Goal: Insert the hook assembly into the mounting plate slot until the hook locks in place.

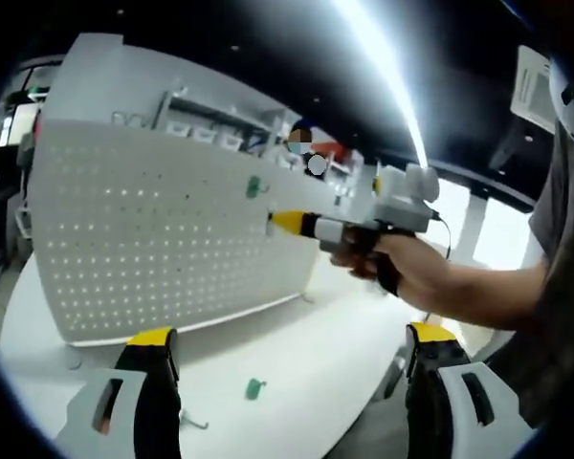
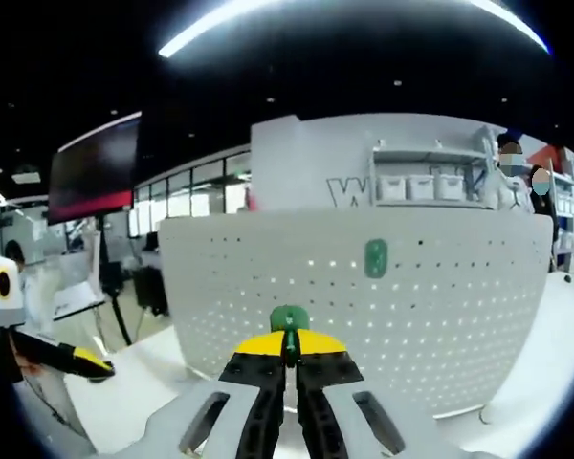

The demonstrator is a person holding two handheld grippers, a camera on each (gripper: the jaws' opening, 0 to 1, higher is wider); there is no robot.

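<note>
Pegboard (image 2: 440, 316) ahead of jaws: matt white, perforated; hook (image 2: 289, 320) green plastic; table (image 1: 306, 354) smooth, slightly glossy white.

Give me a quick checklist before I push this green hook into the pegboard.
1. Right gripper shut on the green hook: ok.
2. Hook aimed at the white pegboard: ok, though which hole it faces cannot be told.
3. Hook seated in the board: not ok, not yet done.
4. Mounted hook on the board, above the held one: ok.
5. Spare hook lying on the table, in the left gripper view: ok.
6. Left gripper open and empty: ok.
</note>
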